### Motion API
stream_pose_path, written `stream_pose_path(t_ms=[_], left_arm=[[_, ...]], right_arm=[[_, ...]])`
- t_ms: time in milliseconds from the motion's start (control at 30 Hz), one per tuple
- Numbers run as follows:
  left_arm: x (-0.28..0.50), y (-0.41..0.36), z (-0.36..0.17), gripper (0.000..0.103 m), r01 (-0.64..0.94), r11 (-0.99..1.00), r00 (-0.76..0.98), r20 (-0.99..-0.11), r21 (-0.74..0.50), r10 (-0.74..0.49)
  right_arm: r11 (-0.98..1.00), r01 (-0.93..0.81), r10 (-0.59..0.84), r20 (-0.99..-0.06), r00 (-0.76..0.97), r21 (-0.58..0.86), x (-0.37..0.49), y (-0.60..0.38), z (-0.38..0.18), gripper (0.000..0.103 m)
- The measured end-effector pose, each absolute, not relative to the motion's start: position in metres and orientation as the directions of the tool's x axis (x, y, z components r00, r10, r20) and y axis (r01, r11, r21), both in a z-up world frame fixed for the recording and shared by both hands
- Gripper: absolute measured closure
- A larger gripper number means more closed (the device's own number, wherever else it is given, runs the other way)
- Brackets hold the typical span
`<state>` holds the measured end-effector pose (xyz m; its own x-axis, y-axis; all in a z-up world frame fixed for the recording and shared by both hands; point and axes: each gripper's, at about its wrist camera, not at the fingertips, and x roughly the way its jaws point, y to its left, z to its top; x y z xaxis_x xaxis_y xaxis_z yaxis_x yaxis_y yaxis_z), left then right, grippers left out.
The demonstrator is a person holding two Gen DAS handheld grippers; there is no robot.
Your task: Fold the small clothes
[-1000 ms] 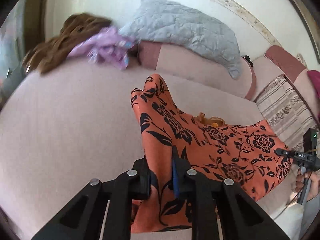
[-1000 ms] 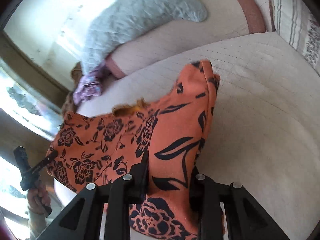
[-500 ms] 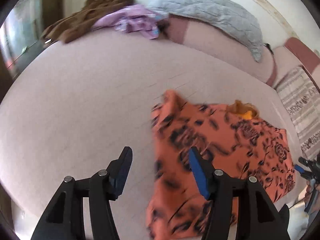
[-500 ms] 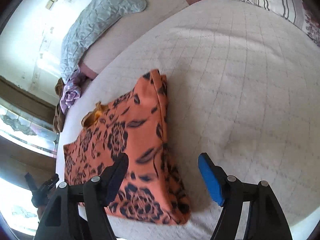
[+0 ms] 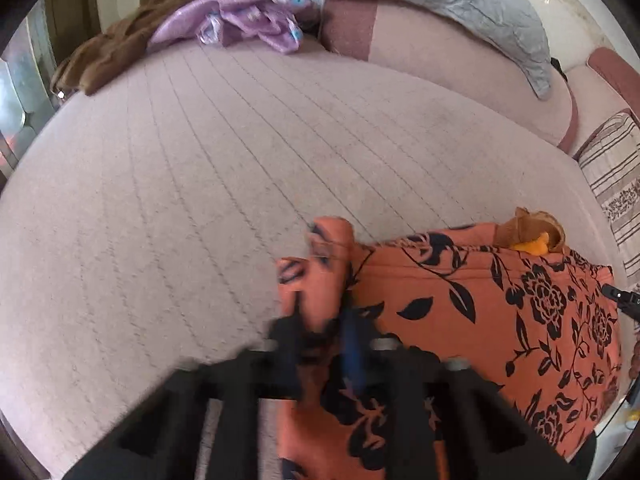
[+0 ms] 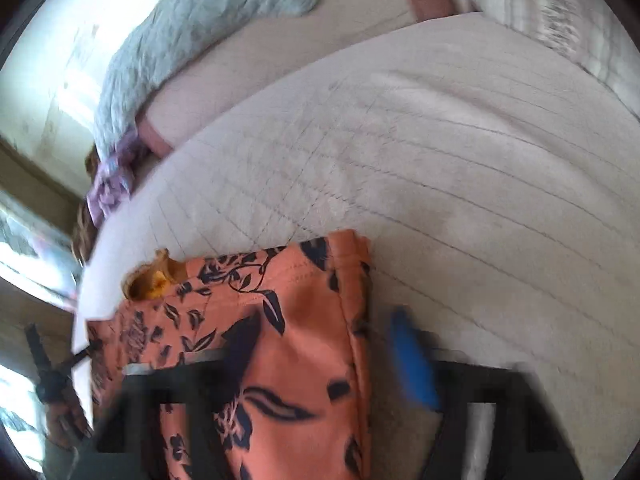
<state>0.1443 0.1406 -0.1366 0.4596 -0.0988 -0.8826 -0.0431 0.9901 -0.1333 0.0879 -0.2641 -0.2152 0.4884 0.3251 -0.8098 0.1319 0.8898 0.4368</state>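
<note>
The left gripper (image 5: 324,344) has just clamped its jaws on the orange floral garment (image 5: 480,320) on the bed (image 5: 200,200). The right gripper (image 6: 320,360), blurred, has been closing over its 3 o'clock edge; whether the jaws grip, I cannot tell.

Orange floral garment (image 5: 460,300) (black print), lying folded

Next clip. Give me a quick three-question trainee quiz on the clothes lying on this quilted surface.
1. Multiple choice: the orange garment bears A) white stripes, B) black flowers, C) blue dots.
2. True or false: the purple clothes lie on top of the orange garment.
3. Fill in: right beside the purple clothes lies a crumpled ____ garment.
Key: 1 B. 2 false; they lie apart from it, at the far end. 3 brown: the brown garment.
</note>
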Motion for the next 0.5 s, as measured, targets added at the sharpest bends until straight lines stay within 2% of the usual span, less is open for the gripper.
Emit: stream_pose_path(t_ms=[67,167,267,300,333,367,400,433,467,500], left_arm=[[0.136,0.145,-0.119,0.096,-0.045,0.987,0.512,-0.852,-0.155,-0.111],[0.123,0.146,-0.103,0.097,-0.035,0.99,0.579,-0.81,-0.139,-0.093],[0.14,0.144,-0.135,0.097,-0.044,0.995,0.522,-0.851,-0.088,-0.052],[0.149,0.144,-0.154,0.096,-0.056,0.994,0.463,-0.885,-0.089,-0.053],[0.15,0.143,-0.159,0.095,-0.064,0.994,0.471,-0.881,-0.091,-0.05],[0.149,0.142,-0.156,0.094,-0.066,0.994,0.497,-0.867,-0.083,-0.039],[0.149,0.141,-0.152,0.094,-0.066,0.994,0.496,-0.867,-0.083,-0.039],[0.146,0.142,-0.146,0.094,-0.068,0.992,0.503,-0.862,-0.104,-0.056],[0.145,0.143,-0.141,0.089,-0.074,0.991,0.509,-0.859,-0.109,-0.056],[0.143,0.147,-0.137,0.082,-0.084,0.992,0.514,-0.857,-0.099,-0.042]], right_arm=[[0.929,0.115,0.254,-0.834,0.49,0.351,0.094,-0.25,-0.205,0.091],[0.965,0.074,0.166,-0.808,0.565,0.25,0.085,-0.235,-0.17,0.093],[0.982,0.076,0.092,-0.797,0.597,0.171,0.089,-0.233,-0.158,0.093],[0.98,0.086,0.094,-0.805,0.585,0.177,0.098,-0.237,-0.168,0.093],[0.976,0.095,0.112,-0.829,0.548,0.195,0.109,-0.242,-0.186,0.092],[0.968,0.117,0.138,-0.856,0.498,0.224,0.117,-0.248,-0.205,0.088],[0.952,0.143,0.178,-0.868,0.463,0.272,0.121,-0.254,-0.222,0.088],[0.934,0.165,0.198,-0.844,0.498,0.316,0.117,-0.26,-0.223,0.087],[0.927,0.17,0.204,-0.829,0.521,0.334,0.112,-0.263,-0.217,0.084],[0.927,0.17,0.2,-0.822,0.534,0.336,0.107,-0.264,-0.212,0.069]])
